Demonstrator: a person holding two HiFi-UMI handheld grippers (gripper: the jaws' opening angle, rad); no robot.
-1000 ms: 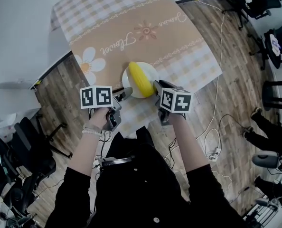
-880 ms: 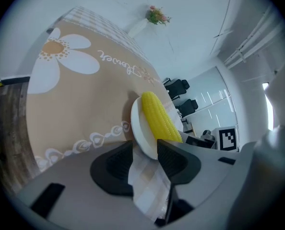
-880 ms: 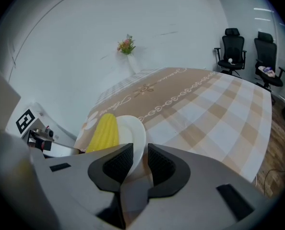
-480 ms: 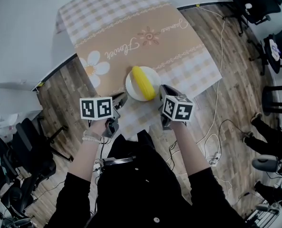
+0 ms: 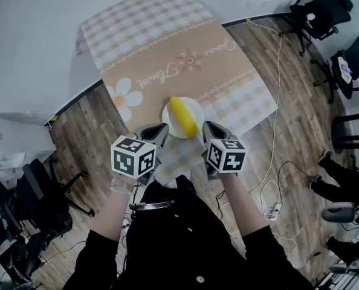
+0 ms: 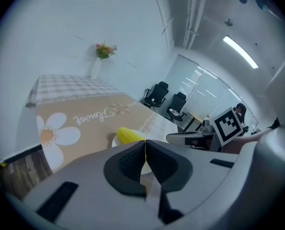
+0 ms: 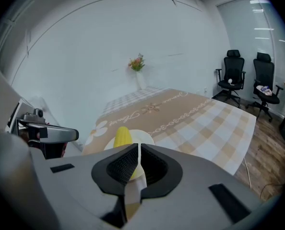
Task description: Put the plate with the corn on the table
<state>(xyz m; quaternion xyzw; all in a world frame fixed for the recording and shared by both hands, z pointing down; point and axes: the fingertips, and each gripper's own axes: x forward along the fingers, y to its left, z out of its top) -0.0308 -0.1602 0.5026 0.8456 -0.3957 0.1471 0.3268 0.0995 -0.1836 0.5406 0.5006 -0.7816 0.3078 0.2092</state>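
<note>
Plate (image 5: 169, 115) at the near edge of the table (image 5: 149, 47), over the checked border of the cloth (image 5: 240, 95). Cannot tell whether it rests on the cloth or hangs just off it.

Corn (image 5: 184, 116): one cob lying on the plate. Its long axis runs from the near-right rim to the far-left rim, skewed a little off the line straight away from the person. The far end points toward the script and the daisy (image 5: 124, 95) printed on the cloth. The near end points at the right gripper (image 5: 207, 127) and reaches the rim there.

Left gripper (image 5: 159, 129): jaws together on the plate's left rim, with its thin edge pinched between the pads.

Right gripper: jaws closed on the right rim, a white strip of plate showing between the pads.

Grippers sit on opposite sides of the plate, corn between them.

Vase (image 7: 140, 82) with flowers stands at the table's far edge, well apart from the plate.
</note>
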